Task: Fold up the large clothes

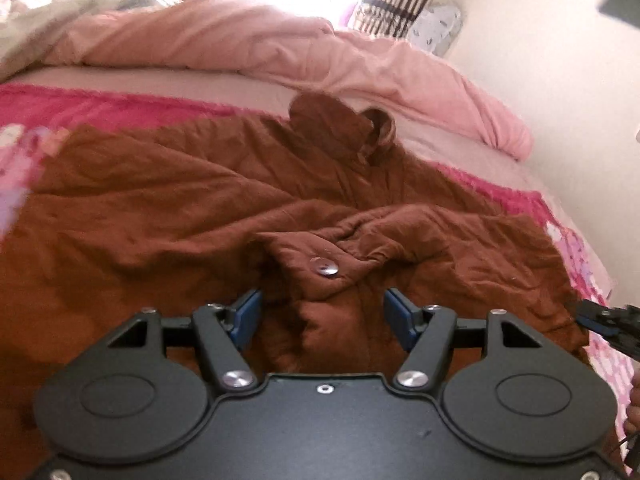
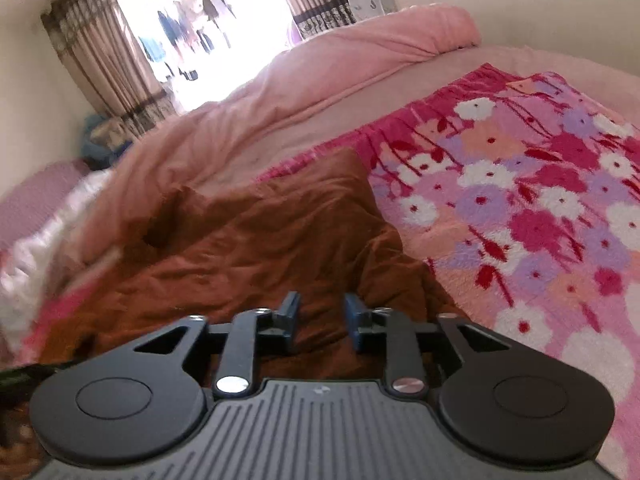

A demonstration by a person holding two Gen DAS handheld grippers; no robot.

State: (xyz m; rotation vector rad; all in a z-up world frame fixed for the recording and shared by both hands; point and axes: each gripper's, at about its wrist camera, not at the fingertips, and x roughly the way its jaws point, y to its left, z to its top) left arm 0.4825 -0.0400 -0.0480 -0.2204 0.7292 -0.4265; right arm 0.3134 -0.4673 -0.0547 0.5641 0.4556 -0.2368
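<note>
A large brown padded coat (image 1: 192, 208) lies spread on the bed, collar (image 1: 360, 128) at the far side and a silver button (image 1: 324, 267) on a folded flap near me. My left gripper (image 1: 322, 314) is open, its blue pads either side of the flap just below the button. The right gripper's tip shows at the coat's right edge (image 1: 600, 320). In the right wrist view the coat (image 2: 248, 248) fills the lower left, and my right gripper (image 2: 322, 318) is open just above its near edge, holding nothing.
The coat rests on a pink floral blanket (image 2: 520, 208). A pale pink duvet (image 1: 280, 48) is bunched along the far side of the bed. A wall (image 1: 560, 80) runs along the right, and curtains (image 2: 100, 64) frame a bright window.
</note>
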